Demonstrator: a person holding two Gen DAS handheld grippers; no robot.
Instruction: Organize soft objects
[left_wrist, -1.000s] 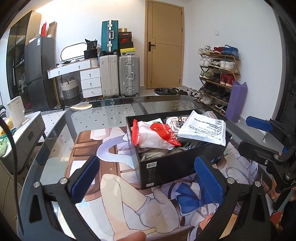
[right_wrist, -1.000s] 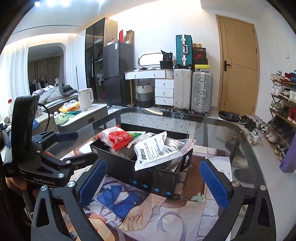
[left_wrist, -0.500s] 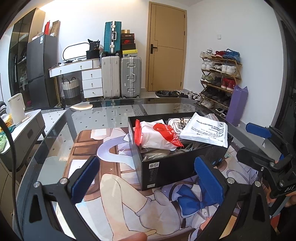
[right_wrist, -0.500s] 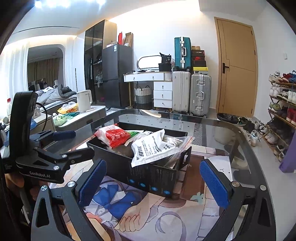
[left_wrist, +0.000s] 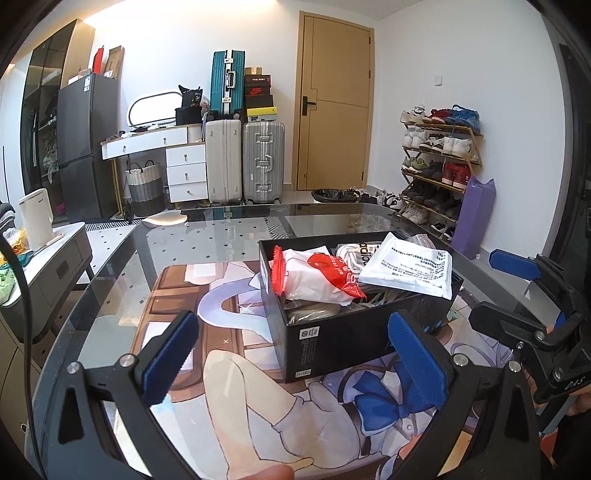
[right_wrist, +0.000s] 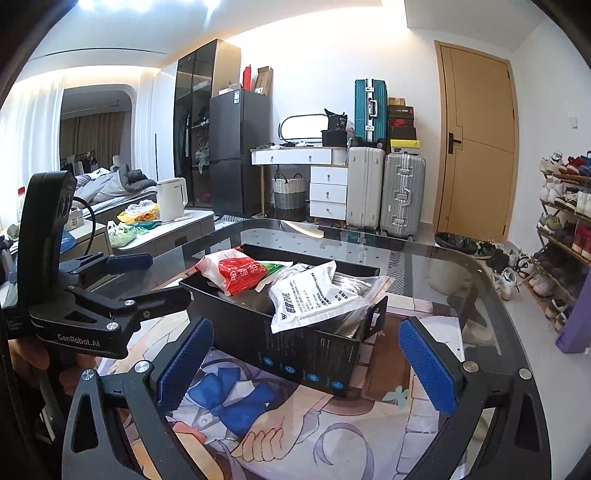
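both grippers wide apart, empty; bed only in right view, box in both

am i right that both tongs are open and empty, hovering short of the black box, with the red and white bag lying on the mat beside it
Not quite: the red and white bag lies in the black box, not on the mat, as the left wrist view shows. The rest holds: left tongs and right tongs are open, empty, short of the box.

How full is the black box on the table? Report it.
Overfull. The lidless black cardboard box is heaped: a red-and-white plastic bag and a white printed pouch rise above its rim, the pouch overhanging one edge.
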